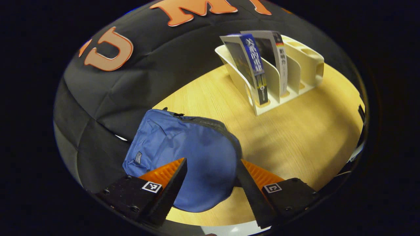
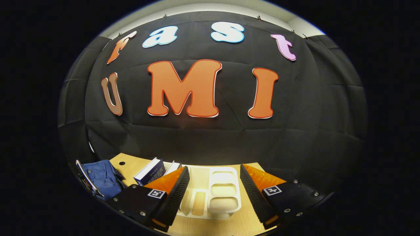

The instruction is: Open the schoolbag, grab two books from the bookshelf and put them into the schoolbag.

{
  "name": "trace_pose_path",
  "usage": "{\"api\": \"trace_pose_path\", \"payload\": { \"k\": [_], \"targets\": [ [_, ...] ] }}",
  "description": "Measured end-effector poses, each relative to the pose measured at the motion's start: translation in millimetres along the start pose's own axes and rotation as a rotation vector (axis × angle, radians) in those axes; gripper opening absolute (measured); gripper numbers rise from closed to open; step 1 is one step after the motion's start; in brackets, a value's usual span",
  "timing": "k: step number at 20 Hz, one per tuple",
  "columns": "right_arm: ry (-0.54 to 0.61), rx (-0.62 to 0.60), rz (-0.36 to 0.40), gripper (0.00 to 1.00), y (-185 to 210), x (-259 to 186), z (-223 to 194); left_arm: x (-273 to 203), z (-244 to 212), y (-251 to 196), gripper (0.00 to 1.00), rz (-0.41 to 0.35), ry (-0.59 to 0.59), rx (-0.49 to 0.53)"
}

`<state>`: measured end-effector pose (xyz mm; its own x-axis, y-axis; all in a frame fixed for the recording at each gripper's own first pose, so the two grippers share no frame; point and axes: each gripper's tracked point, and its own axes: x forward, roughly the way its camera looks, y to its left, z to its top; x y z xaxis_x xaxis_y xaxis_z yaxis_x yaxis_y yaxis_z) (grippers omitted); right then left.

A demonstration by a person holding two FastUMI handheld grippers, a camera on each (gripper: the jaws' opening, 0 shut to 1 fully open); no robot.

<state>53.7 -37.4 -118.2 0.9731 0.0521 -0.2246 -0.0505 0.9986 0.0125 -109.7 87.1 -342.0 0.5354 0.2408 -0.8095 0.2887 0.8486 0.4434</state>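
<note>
Blue fabric of the schoolbag (image 1: 183,157) lies on the wooden desk (image 1: 295,137) at its edge along the black cloth wall (image 1: 108,98), its dark zipper band running along the top, and from here the zipper looks closed. In the left gripper view the left gripper (image 1: 211,183) hangs just above the bag with its orange-and-black fingers (image 1: 164,183) spread wide, gripping nothing. Farther along the desk, well apart from the bag, stands the cream bookshelf (image 1: 305,62), a divided rack. Two books stand in its slots nearest the bag: a blue-spined book (image 1: 254,65) leaning in the end slot, and a white-spined book (image 1: 282,65) just beside it. In the right gripper view the right gripper (image 2: 215,193) is poised over the bookshelf (image 2: 223,190), looking down into its empty compartments; its fingers (image 2: 174,193) are likewise parted, with nothing between them. The books (image 2: 154,170) show to the left of that gripper's fingers, and the schoolbag (image 2: 101,177) beyond them at the desk's far end.
</note>
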Motion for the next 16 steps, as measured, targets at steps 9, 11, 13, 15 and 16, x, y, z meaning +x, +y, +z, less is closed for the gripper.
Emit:
{"api": "trace_pose_path", "payload": {
  "k": [9, 11, 13, 15, 16],
  "targets": [
    [0.086, 0.008, -0.066, 0.92, -38, -12, -38, 30, -39, -33, 0.94, 0.11, 0.107, 0.259],
    [0.101, 0.004, -0.073, 0.92, -41, -11, -41, 36, -44, -31, 0.88, 0.128, 0.121, 0.28],
    [0.109, -0.001, -0.074, 0.92, -40, -11, -42, 41, -49, -31, 0.8, 0.141, 0.134, 0.284],
    [0.112, -0.007, -0.069, 0.92, -42, -13, -43, 45, -56, -30, 0.71, 0.144, 0.157, 0.28],
    [0.111, -0.009, -0.064, 0.92, -42, -15, -43, 45, -58, -31, 0.64, 0.14, 0.164, 0.279]
  ]
}}
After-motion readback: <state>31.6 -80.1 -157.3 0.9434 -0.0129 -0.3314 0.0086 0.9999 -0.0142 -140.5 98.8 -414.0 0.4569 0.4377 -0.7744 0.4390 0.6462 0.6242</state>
